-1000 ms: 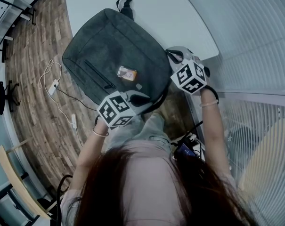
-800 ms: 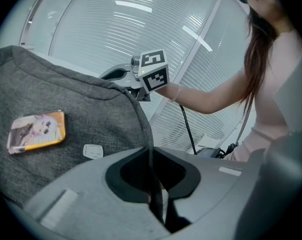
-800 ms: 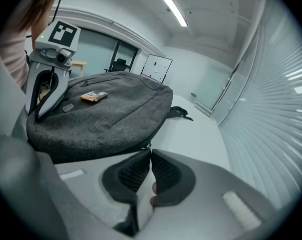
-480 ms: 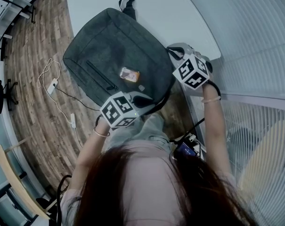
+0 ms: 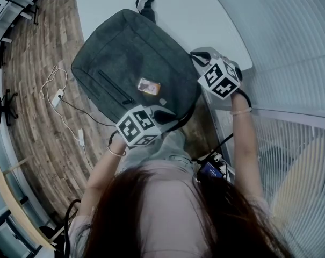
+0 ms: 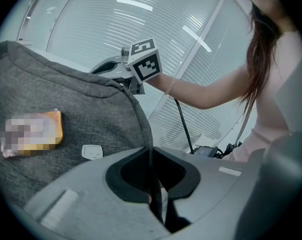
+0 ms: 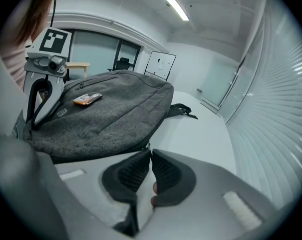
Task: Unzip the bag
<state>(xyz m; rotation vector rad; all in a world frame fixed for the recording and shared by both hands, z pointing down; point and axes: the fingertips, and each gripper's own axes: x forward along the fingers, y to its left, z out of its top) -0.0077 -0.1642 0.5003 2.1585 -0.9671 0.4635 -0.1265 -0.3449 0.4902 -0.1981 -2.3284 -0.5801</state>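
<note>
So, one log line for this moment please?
left gripper: shut on bag edge | right gripper: shut on zipper pull | bag: lying on white table

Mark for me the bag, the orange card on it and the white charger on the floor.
bag (image 5: 124,58), head view, middle of its grey front panel.
orange card (image 5: 149,86), head view, centre of the card.
white charger (image 5: 57,98), head view, its plug body.

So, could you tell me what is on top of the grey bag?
A small orange card lies on the bag, beside a small pale patch. What the card covers is hidden.
</note>
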